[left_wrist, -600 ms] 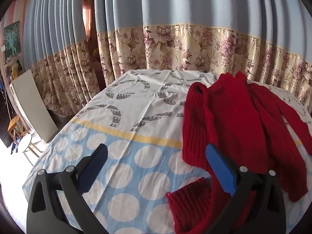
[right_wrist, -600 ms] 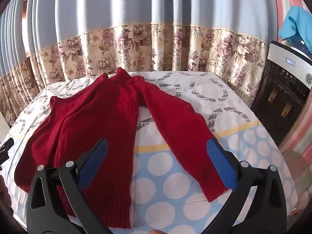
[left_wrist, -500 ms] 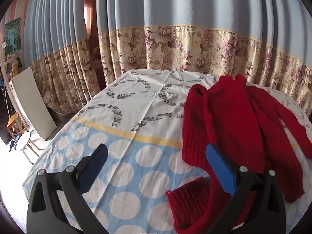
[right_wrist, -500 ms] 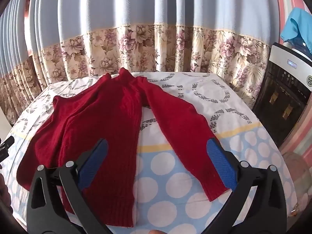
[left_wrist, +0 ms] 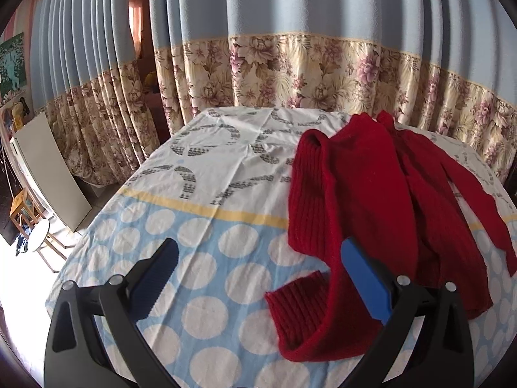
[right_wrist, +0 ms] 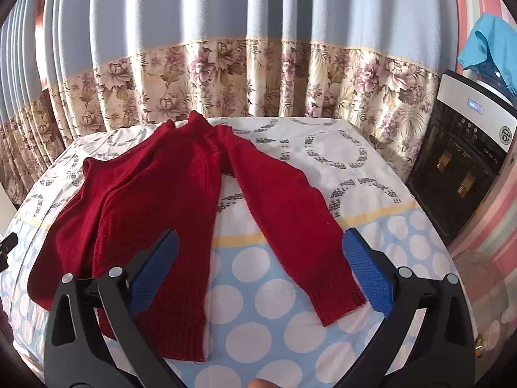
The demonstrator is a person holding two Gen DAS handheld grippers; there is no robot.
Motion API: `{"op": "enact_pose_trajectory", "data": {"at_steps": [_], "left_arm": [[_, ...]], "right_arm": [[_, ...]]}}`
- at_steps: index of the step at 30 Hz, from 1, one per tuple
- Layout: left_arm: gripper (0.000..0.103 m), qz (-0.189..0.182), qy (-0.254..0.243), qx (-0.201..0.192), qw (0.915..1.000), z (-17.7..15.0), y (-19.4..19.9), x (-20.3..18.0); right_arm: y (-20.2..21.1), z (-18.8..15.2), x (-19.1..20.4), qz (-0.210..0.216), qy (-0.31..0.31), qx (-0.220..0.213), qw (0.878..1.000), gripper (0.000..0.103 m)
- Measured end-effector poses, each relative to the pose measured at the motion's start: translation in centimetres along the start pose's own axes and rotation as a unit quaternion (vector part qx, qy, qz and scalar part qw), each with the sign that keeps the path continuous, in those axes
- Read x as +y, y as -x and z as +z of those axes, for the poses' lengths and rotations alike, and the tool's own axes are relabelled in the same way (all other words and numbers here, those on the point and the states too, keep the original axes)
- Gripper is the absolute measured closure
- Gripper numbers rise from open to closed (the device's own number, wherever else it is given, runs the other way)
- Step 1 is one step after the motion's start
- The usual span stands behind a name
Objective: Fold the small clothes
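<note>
A small red knitted sweater [right_wrist: 161, 200] lies on the table, neck towards the curtain. Its right sleeve [right_wrist: 290, 226] stretches flat towards the near right. In the left wrist view the sweater [left_wrist: 362, 187] has its left sleeve folded over the body, with the ribbed cuff [left_wrist: 297, 304] curled on the cloth. My left gripper [left_wrist: 258, 278] is open and empty above the near table, its right finger [left_wrist: 365, 281] over the cuff end. My right gripper [right_wrist: 258, 271] is open and empty above the sweater's hem and right sleeve.
The table wears a cloth [right_wrist: 274, 291] with blue and white dots near me and grey patterns beyond. Floral curtains [right_wrist: 258, 77] hang close behind. A black water dispenser [right_wrist: 465, 161] stands right. A leaning board [left_wrist: 48, 168] and stool [left_wrist: 38, 236] stand left.
Both views have shifted slightly; the sweater sits a little lower in the frames. The sweater itself lies as before and both grippers stay open.
</note>
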State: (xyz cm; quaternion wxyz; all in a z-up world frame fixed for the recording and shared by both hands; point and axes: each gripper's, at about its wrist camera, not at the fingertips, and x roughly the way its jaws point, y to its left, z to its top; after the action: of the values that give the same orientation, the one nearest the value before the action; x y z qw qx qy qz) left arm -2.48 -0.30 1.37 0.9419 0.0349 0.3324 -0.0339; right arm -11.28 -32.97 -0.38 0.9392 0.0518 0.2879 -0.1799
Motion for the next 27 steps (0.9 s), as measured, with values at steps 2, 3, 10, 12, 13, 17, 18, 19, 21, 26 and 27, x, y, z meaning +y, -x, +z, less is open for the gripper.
{"op": "enact_pose_trajectory", "data": {"at_steps": [2, 3, 10, 12, 13, 17, 18, 19, 21, 26, 27], "left_arm": [[0.002, 0.008, -0.007, -0.006, 0.9999, 0.4, 0.0, -0.6], [0.002, 0.007, -0.008, -0.014, 0.9998, 0.6, 0.1, -0.7], [0.002, 0.005, -0.01, 0.0, 0.9999, 1.9, -0.4, -0.9], [0.002, 0.001, -0.006, 0.001, 1.0, 2.2, -0.7, -1.0], [0.002, 0.004, -0.01, 0.001, 0.9999, 2.3, -0.9, -1.1], [0.002, -0.004, -0.006, -0.005, 1.0, 2.8, -1.6, -1.3], [0.002, -0.006, -0.006, -0.005, 1.0, 2.9, -1.8, -1.3], [0.002, -0.008, -0.005, -0.004, 0.9999, 3.0, -1.9, -1.4], [0.002, -0.008, -0.008, -0.006, 0.9999, 3.2, -2.2, -1.6], [0.002, -0.002, -0.018, -0.01, 0.9998, 3.2, -2.3, -2.1], [0.002, -0.002, -0.018, -0.009, 0.9998, 3.2, -2.3, -2.1]], "right_arm": [[0.0, 0.4, -0.2, -0.001, 0.001, -0.001, 1.0, 0.003], [0.1, 0.6, -0.2, -0.001, 0.002, -0.002, 1.0, 0.003], [0.0, 2.4, 0.2, 0.004, 0.009, -0.014, 1.0, 0.003], [-0.2, 2.7, 0.4, 0.003, 0.012, -0.019, 1.0, 0.003], [-0.2, 2.8, 0.4, 0.002, 0.013, -0.02, 1.0, 0.003], [-1.1, 3.2, 0.4, 0.002, 0.012, -0.016, 1.0, 0.003], [-1.3, 3.3, 0.4, 0.0, 0.013, -0.015, 1.0, 0.003], [-1.4, 3.4, 0.3, -0.001, 0.013, -0.014, 1.0, 0.003], [-1.6, 3.6, 0.2, -0.001, 0.01, -0.014, 1.0, 0.003], [-1.6, 3.3, 0.5, -0.005, 0.015, -0.015, 1.0, 0.003], [-1.7, 3.2, 0.5, -0.002, 0.012, -0.014, 1.0, 0.003]]}}
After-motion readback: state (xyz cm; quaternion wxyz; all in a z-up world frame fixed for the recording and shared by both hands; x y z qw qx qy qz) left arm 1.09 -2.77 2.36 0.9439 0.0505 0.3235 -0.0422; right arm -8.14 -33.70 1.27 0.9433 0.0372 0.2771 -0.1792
